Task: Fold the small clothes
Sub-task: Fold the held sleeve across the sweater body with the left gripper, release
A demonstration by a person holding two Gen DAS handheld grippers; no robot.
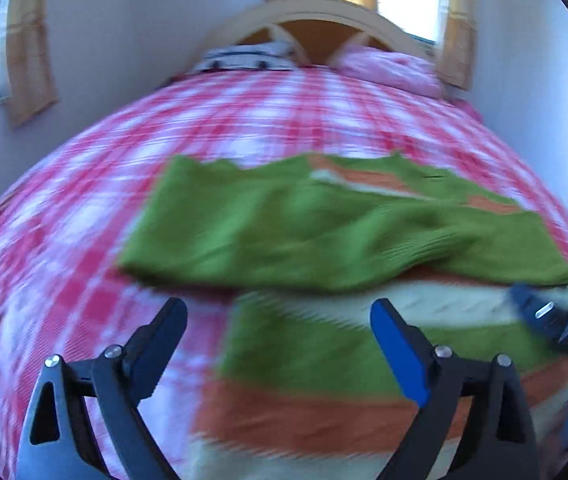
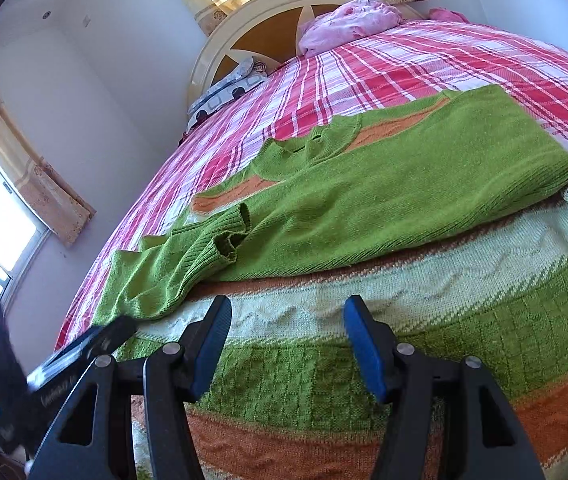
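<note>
Through the left wrist camera, blurred throughout: left gripper (image 1: 278, 310) low over the near hem of the sweater (image 1: 323, 232), fingers spread wide and empty, seemingly poised to take the near left edge. Green sleeves laid across the striped body, so sleeve folds look done and a bottom-to-top fold probably next. Checked bedspread (image 1: 84, 200) beneath, pink pillow (image 1: 387, 68) far by the headboard (image 1: 307, 16). Dark tip of the right gripper (image 1: 551, 316) at the near right edge. Through the right wrist camera, sharp: right gripper (image 2: 287, 312) just above the cream band of the knit, fingers apart, nothing clamped. Ribbed cuff (image 2: 228, 244) resting left of centre on the folded-in sleeves. Left gripper (image 2: 80, 356) close on the near left, likely mirroring for a two-handed lift of the hem.
</note>
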